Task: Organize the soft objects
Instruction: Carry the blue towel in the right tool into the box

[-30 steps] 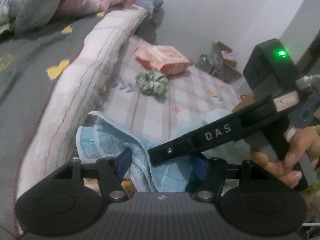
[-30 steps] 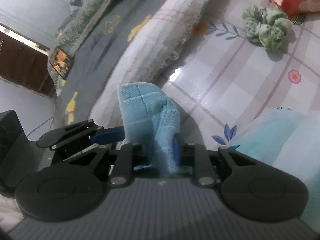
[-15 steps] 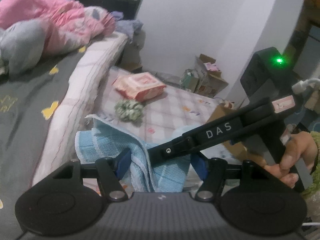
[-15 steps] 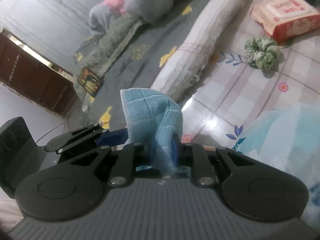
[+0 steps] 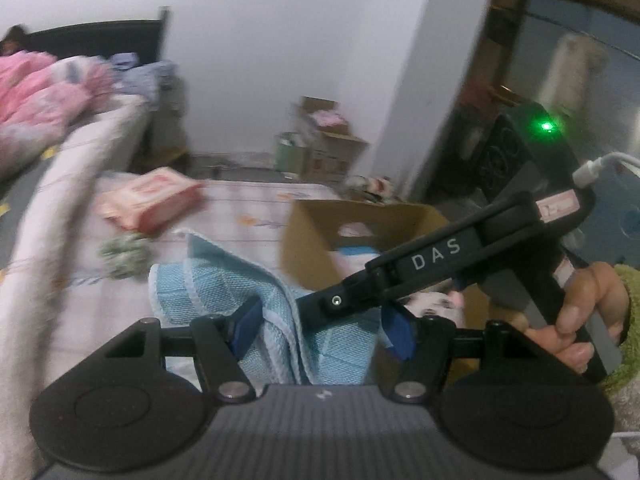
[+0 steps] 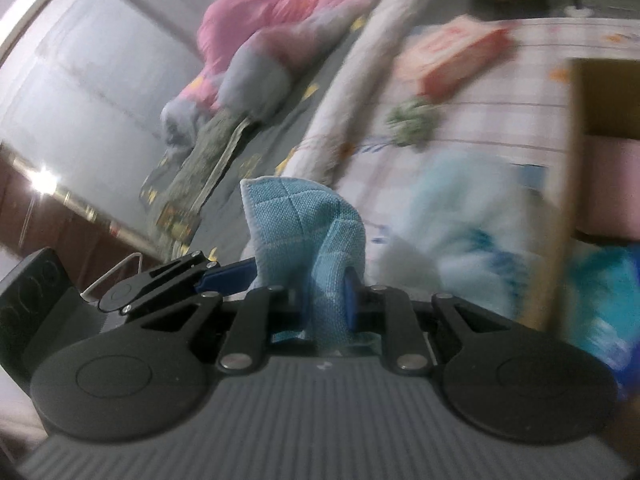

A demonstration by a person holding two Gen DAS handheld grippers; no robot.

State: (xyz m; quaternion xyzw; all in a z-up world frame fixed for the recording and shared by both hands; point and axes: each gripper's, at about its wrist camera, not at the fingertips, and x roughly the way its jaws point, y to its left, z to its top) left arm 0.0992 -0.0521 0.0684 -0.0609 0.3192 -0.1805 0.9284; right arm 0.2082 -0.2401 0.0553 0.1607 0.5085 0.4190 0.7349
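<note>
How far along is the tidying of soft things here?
Done: soft items already lie in the cardboard box. In hand: the blue cloth is pinched in the right tongs and bunched between the left tongs. Left: the green scrunchie on the mat.

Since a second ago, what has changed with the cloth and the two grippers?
Both grippers have lifted with the blue cloth and swung toward the cardboard box, which has come into view. The right gripper stays clamped on a bunched fold; the left gripper has its jaws wider, cloth between them. The pink packet and green scrunchie lie where they were on the checked mat.
</note>
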